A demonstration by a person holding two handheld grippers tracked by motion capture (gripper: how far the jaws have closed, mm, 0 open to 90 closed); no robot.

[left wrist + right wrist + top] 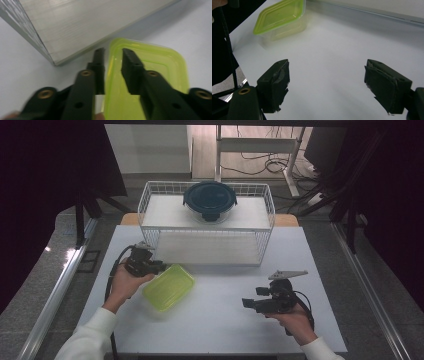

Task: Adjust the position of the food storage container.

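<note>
A rectangular clear container with a lime-green lid (170,287) sits on the white table in front of the wire rack; it looks slightly tilted. My left gripper (161,267) is at its upper-left edge. In the left gripper view the jaws (113,51) stand close together astride the lid's rim (155,62), one outside the edge and one over the lid. My right gripper (254,297) hovers over bare table at the right, and its jaws (327,75) are wide apart with nothing between them. In that same view, the container (279,16) lies far off at the upper left.
A white wire rack (205,247) with two shelves stands at the back of the table (225,325). A round container with a dark blue lid (210,200) rests on its top shelf. The lower shelf's edge (82,25) lies just beyond my left jaws.
</note>
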